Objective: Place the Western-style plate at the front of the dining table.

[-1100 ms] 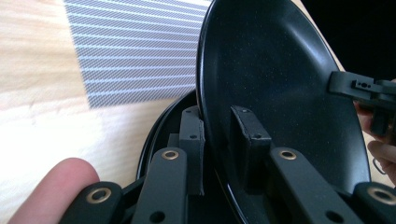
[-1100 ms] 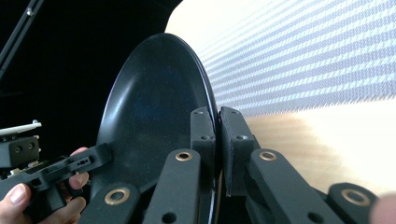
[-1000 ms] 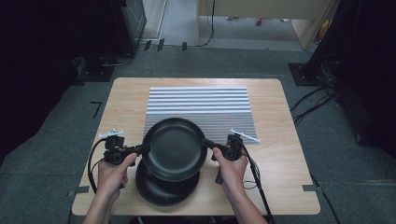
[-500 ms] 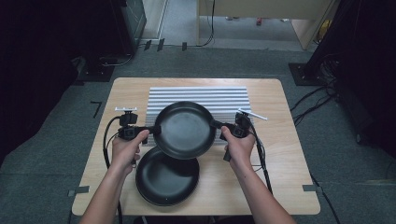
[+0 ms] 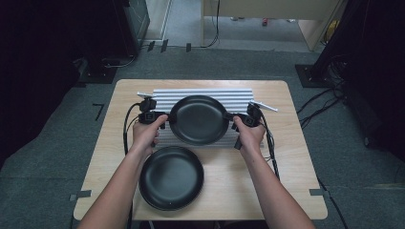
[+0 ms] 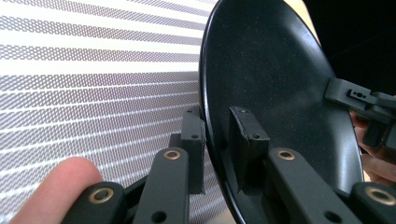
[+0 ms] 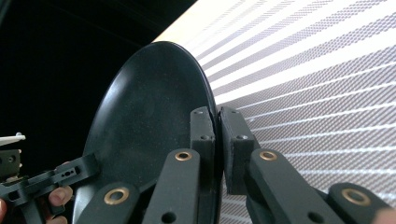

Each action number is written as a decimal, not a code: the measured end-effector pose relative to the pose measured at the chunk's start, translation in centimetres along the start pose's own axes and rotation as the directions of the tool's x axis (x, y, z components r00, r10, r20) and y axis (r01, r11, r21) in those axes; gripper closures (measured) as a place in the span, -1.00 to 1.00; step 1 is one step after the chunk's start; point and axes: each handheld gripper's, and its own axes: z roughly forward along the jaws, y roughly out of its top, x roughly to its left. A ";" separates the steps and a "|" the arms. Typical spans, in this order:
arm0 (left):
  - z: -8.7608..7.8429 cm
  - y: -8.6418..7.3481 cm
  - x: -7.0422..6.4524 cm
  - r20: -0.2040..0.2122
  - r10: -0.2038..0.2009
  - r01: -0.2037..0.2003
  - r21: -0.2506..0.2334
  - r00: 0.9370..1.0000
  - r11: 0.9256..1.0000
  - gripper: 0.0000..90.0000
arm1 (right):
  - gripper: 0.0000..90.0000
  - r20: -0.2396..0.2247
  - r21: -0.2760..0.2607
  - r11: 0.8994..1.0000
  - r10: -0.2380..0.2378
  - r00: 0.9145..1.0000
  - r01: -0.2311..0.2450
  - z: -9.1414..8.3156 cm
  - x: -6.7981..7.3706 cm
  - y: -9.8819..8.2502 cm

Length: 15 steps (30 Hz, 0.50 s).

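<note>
Plate held over the striped mat
Left gripper and right gripper clamp the black plate at opposite rims; striped mat lies directly below.

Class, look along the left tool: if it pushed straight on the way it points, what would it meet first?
The black plate it already clamps by the rim; beyond that, probably the right tool gripping the opposite edge.

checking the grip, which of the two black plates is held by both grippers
The far black plate, over the striped mat, clamped at opposite rims; the near black plate lies free on the table.
</note>
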 end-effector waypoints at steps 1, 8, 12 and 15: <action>0.0 0.0 0.0 0.000 0.000 0.000 0.000 1.000 1.000 0.71 | 0.90 0.000 0.000 1.000 0.000 1.000 0.000 0.0 0.0 0.0; 3.7 0.5 3.0 -0.026 -0.110 0.111 0.045 0.994 0.993 0.69 | 0.89 0.070 0.012 1.000 -0.020 0.997 0.019 3.0 -1.2 1.2; 4.4 1.4 3.4 -0.056 -0.110 0.113 0.042 0.992 0.993 0.69 | 0.89 0.087 0.014 1.000 -0.015 0.996 0.014 4.5 -1.7 1.5; 4.8 1.7 3.5 -0.069 -0.112 0.115 0.039 0.991 0.993 0.69 | 0.90 0.087 0.014 1.000 -0.003 0.996 0.002 5.1 -2.1 1.7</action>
